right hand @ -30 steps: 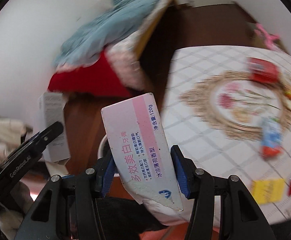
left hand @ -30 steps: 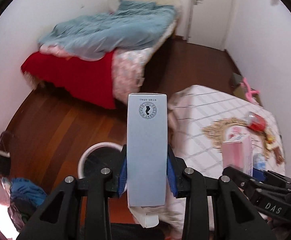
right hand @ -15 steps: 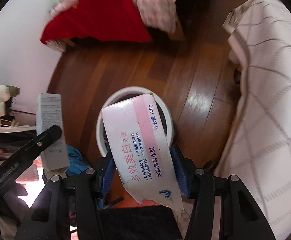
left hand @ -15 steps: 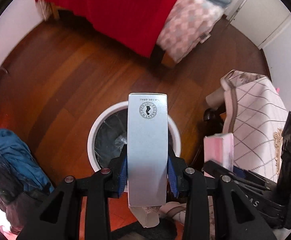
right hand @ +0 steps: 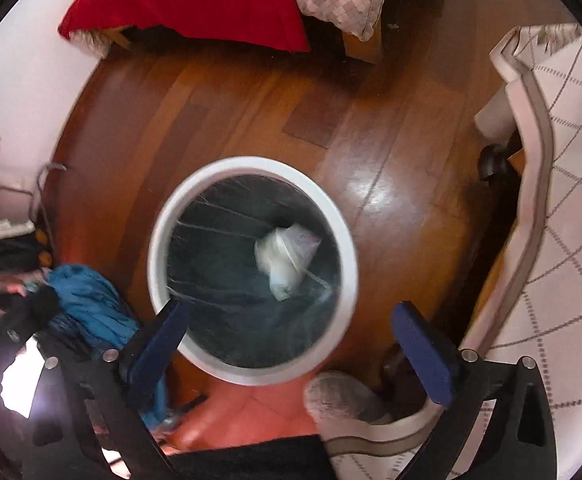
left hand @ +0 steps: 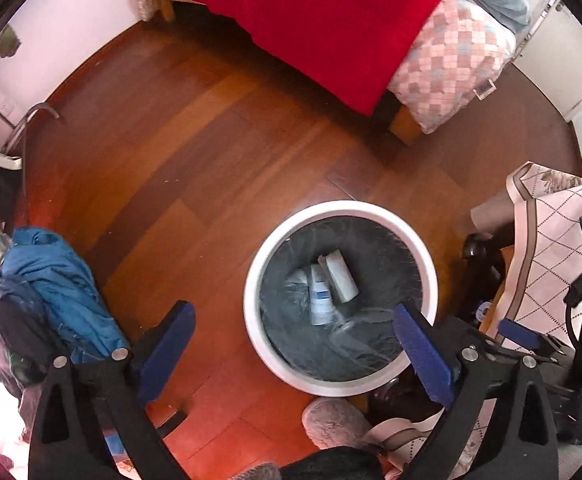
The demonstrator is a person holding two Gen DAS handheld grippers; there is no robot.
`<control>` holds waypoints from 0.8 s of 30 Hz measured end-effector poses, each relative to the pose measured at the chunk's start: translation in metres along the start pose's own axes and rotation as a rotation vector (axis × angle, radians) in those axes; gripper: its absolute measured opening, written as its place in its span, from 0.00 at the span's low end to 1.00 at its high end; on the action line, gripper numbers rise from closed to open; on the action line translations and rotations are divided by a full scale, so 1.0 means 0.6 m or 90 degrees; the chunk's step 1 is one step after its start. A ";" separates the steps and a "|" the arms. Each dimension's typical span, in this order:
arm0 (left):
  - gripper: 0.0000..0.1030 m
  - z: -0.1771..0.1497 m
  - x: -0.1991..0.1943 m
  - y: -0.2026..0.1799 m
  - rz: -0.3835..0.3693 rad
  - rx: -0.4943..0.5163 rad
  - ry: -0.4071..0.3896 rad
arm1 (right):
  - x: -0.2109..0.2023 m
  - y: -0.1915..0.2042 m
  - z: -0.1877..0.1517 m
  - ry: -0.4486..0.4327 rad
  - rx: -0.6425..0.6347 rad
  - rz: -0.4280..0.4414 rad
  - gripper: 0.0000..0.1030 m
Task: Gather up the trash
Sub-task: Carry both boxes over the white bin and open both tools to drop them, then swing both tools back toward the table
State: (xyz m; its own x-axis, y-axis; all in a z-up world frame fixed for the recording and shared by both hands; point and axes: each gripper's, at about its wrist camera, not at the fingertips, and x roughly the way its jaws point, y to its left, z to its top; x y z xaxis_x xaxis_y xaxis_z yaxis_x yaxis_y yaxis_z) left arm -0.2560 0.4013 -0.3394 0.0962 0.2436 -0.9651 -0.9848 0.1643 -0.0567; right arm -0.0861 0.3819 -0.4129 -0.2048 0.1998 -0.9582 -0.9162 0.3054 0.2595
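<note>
The left tongs [left hand: 291, 340] stand wide open with nothing between the blue pads, and the right tongs [right hand: 289, 336] are open and empty in the same way. Both hang above the white trash bin [left hand: 251, 276], probably so that dropped items fall straight in. Two boxes [left hand: 341, 274] lie at the bottom on the dark liner. Beside the bin are the wooden floor [left hand: 195, 148] and the desk [right hand: 571, 200] with its checked cloth.

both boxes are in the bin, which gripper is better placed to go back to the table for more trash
Right, probably. Both the left gripper and the right gripper are open and empty, but the clothed table lies closer on the right.
</note>
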 end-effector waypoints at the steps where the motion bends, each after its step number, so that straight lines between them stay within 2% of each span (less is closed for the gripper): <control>1: 0.98 -0.005 -0.002 0.002 0.005 -0.002 0.000 | -0.003 -0.002 -0.009 0.000 -0.009 -0.010 1.00; 3: 0.98 -0.016 -0.007 0.006 0.021 -0.002 -0.001 | -0.005 -0.003 -0.024 0.001 -0.024 -0.033 1.00; 11: 0.98 -0.067 -0.046 -0.008 0.054 0.017 -0.017 | -0.052 -0.025 -0.089 -0.019 -0.038 -0.059 1.00; 16: 0.98 -0.088 -0.092 -0.017 0.054 0.017 -0.041 | -0.090 -0.024 -0.120 -0.030 -0.049 -0.044 1.00; 24: 0.98 -0.117 -0.188 -0.029 0.051 0.019 -0.102 | -0.196 -0.009 -0.159 -0.090 -0.069 -0.016 1.00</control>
State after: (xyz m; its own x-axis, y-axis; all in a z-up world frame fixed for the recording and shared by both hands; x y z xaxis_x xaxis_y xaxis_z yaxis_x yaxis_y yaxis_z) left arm -0.2599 0.3042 -0.2475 0.0423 0.4054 -0.9132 -0.9857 0.1663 0.0281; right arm -0.0898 0.2680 -0.3130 -0.1385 0.3251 -0.9355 -0.9538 0.2106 0.2144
